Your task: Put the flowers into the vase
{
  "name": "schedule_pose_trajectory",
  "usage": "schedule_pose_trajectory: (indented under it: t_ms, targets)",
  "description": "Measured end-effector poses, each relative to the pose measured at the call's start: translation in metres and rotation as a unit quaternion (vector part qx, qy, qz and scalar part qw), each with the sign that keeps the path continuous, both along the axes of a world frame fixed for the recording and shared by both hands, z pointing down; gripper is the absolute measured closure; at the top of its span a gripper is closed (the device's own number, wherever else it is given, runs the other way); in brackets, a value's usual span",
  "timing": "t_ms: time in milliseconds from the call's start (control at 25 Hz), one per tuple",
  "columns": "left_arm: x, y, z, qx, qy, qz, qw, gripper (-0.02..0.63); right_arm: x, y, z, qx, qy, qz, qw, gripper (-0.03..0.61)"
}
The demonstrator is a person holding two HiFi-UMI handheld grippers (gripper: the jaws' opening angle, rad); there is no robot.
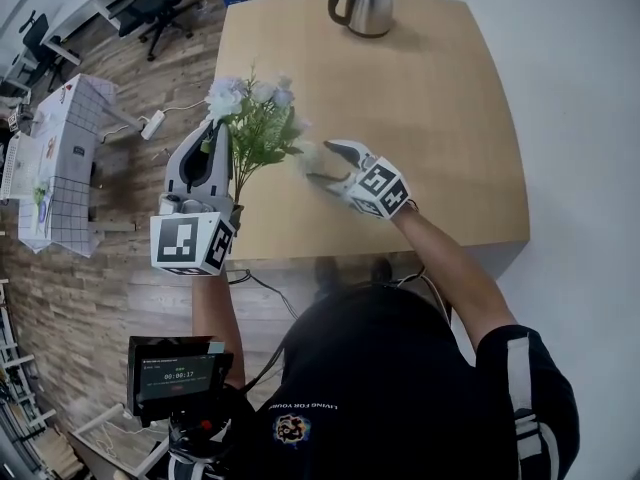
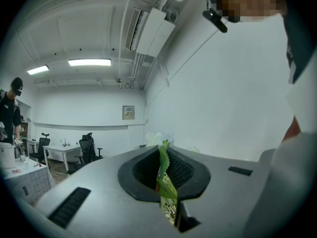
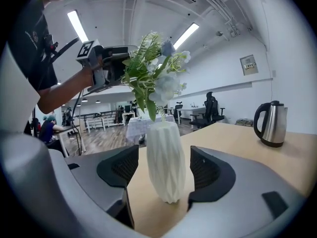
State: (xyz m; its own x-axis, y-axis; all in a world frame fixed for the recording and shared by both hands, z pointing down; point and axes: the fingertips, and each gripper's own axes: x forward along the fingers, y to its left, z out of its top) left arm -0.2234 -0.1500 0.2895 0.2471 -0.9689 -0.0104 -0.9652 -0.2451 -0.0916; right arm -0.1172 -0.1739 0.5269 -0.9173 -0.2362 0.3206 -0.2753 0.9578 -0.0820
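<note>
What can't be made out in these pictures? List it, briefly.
- Stem ends of the flowers: head view, hidden by the left gripper.
- Mouth of the vase: right gripper view, covered by leaves, so whether any stem is inside cannot be told.
- The vase in the head view: only a pale blur beside the right gripper.

**Two things on the tabletop**

Here's the pale wooden table (image 1: 430,118) with its smooth, light top and rounded corners. At the far edge stands a stainless steel kettle with a black handle (image 1: 365,6), upright. Well apart from it, near the front-left side, a white faceted vase (image 3: 166,160) stands upright on the wood.
</note>
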Motion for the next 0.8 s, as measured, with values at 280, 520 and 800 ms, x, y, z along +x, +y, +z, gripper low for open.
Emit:
schedule_pose_trajectory:
  t_ms: [280,520,800]
  targets:
    - [0.007,-0.008,-0.009,0.005,0.003,0.010,0.9999,0.598,0.007,-0.001,-0.024,-0.019,-0.044,0.001,0.999,0.279]
    - [0.012,-0.014,-0.022,0.017,0.005,0.028,0.9994,0.598,0.008,-0.012,-0.073,-0.101,-0.157,0.009,0.982,0.279]
    - [0.023,-0.016,-0.039,0.035,0.000,0.053,0.9979,0.598,-0.001,-0.020,-0.106,-0.162,-0.217,-0.021,0.962,0.279]
